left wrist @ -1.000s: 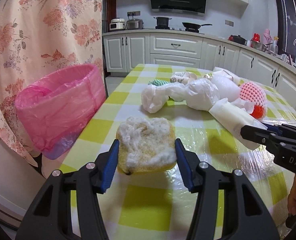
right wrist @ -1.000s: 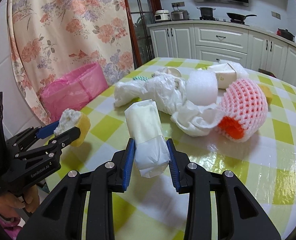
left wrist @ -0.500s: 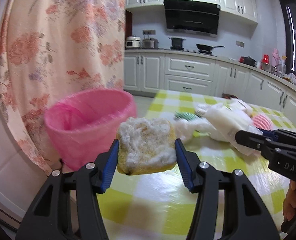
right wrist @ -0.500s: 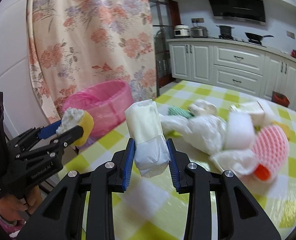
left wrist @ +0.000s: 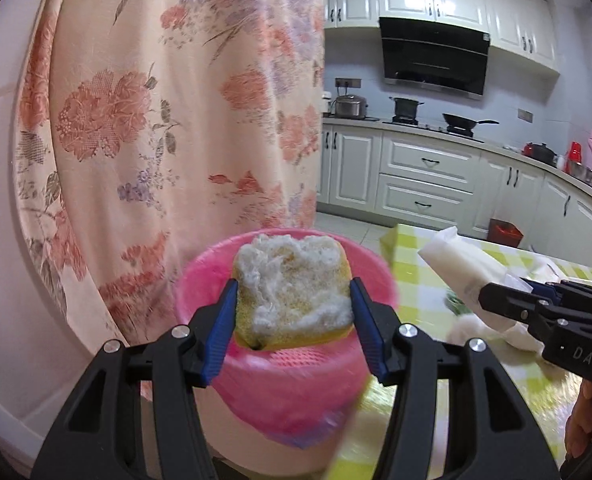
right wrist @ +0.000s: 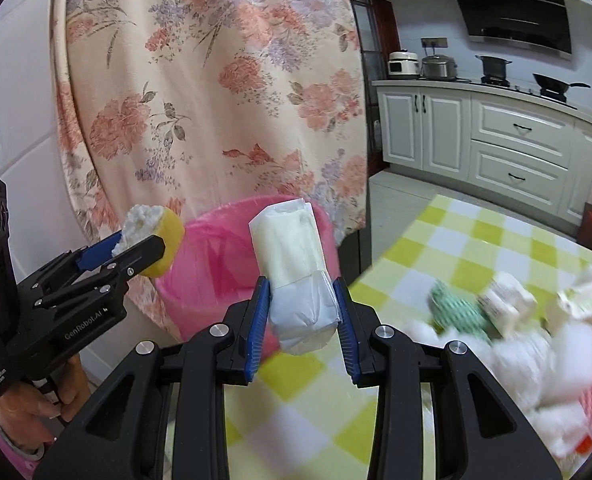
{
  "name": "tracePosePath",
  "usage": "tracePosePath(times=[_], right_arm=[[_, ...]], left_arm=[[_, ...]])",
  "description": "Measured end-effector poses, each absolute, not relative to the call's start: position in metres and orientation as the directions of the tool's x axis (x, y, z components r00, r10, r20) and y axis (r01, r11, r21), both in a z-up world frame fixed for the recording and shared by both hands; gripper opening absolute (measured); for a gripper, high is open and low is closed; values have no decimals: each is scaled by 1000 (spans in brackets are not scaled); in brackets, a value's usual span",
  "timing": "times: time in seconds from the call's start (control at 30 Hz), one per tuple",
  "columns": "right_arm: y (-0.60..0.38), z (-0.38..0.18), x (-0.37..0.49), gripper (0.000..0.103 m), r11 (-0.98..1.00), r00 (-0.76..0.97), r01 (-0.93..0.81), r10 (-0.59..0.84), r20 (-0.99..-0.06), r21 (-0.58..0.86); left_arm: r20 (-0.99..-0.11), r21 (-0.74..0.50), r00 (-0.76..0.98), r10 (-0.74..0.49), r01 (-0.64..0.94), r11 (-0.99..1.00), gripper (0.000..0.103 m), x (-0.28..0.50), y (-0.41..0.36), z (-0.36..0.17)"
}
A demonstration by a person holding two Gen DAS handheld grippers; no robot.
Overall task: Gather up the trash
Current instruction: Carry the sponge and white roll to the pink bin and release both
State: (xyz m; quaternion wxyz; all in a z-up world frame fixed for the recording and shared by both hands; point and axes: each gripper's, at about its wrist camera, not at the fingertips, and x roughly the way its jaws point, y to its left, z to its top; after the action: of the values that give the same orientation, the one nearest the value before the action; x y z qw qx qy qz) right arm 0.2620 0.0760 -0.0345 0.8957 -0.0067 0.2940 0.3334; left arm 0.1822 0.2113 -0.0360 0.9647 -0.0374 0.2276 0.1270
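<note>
Two pieces of trash are held in the air near the pink bin (left wrist: 280, 384), one in each gripper. A yellow sponge (left wrist: 292, 300) with a white, frayed top is clamped between the blue pads of the left gripper (left wrist: 292, 312), the jaws set at a middling width around it; in the left wrist view it is seen directly in front of the bin's mouth. A white wrapped roll (right wrist: 296, 272) is pinched at its lower end by the narrower jaws of the right gripper (right wrist: 302, 316), and it stands upright, just beside the bin's rim on the side toward the table (right wrist: 448, 248). The bin is lined with a pink bag and is set against the flowered curtain (left wrist: 168, 120). More trash (right wrist: 536, 328) is left on the checked table, well away from the bin; it is blurred, though it appears to be mostly white wrappers.
</note>
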Motion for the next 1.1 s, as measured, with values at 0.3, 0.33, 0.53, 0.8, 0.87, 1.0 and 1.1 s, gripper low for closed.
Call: tracePosePath(times=[0.3,0.33,0.53,0.8,0.87,1.0,1.1], right_arm=[[125,-40,312,34,785,582,-582,583,-568,210],[131,-41,314,34,784,579,-586,581,-573,202],[157,-51,319,35,787,574,-599,550,-606,147],[166,-67,320,37,791,564,-598,528,-635,126],[167,-68,318,39,786,564,-609,523,-639,105],[163,-70,316,41,786,565,-609,522,-639,104],[156,-70,314,43,788,566,-605,526,-635,114]], left_arm=[[-501,-53,839,214,-276,960,54,220,272,-49],[-506,-56,836,211,-276,960,54,222,275,-51],[-522,-55,831,192,-257,965,55,231,281,-59],[-532,-68,830,167,-239,969,59,237,279,-66],[-535,-77,829,162,-239,968,60,238,279,-67],[-531,-62,830,171,-240,969,62,237,275,-67],[-521,-50,834,184,-245,968,70,235,274,-66]])
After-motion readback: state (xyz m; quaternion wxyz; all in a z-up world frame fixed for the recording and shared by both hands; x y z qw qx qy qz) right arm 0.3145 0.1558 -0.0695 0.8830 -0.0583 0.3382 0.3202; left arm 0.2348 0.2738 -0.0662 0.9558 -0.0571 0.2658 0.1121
